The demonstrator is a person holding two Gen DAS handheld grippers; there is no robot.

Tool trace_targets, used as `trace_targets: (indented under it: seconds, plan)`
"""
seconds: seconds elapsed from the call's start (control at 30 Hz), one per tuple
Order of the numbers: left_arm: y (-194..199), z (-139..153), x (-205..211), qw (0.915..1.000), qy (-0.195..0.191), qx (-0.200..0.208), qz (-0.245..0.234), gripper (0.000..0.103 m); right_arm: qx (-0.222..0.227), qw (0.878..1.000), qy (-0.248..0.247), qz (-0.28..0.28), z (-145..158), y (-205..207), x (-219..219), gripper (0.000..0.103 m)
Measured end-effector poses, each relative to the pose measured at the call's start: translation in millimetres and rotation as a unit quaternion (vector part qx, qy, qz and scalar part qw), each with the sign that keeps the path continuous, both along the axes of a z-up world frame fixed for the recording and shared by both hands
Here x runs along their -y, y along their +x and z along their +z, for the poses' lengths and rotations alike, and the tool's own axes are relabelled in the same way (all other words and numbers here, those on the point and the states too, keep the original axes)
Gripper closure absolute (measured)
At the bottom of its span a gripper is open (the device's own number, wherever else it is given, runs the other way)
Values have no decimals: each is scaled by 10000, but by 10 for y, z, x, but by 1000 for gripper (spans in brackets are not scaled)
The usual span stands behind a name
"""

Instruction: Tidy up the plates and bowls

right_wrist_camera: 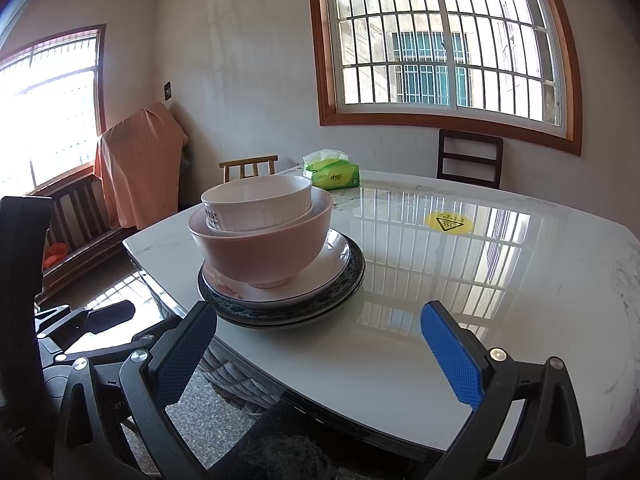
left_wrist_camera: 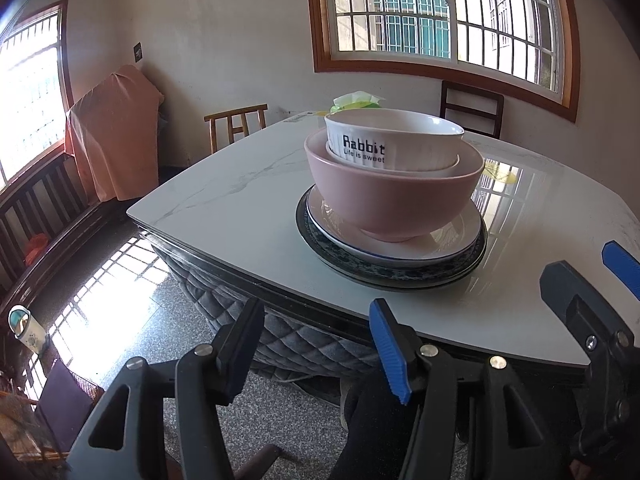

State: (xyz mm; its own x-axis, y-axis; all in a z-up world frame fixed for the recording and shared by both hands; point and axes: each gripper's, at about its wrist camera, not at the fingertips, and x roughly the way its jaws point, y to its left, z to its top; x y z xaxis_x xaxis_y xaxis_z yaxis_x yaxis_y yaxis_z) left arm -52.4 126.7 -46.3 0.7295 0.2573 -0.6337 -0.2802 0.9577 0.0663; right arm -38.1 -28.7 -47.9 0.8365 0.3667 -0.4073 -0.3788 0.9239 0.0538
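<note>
Hovering left gripper (left_wrist_camera: 316,344), right gripper (right_wrist_camera: 320,352) spread, empty | stack (right_wrist_camera: 280,260) near table (right_wrist_camera: 440,340) edge

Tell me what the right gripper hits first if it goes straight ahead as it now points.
Probably nothing soon: the right gripper points across bare table, with the dark patterned plate under the stack left of its line. Depth is uncertain.

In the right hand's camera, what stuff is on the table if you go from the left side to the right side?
Stack of bowls and plates → green tissue pack → yellow warning sticker.
</note>
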Motion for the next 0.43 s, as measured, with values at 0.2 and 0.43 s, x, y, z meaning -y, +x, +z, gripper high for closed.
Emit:
trace_targets:
  seconds: [0.2, 0.43]
  plan:
    - [51, -35, 21, 9998, 5, -189, 20, 47, -7, 10000, 34, -28, 20, 22, 35, 2]
    - [99, -71, 15, 9992, -147, -383, 20, 47, -74, 9998, 116, -165, 13, 61, 151, 2]
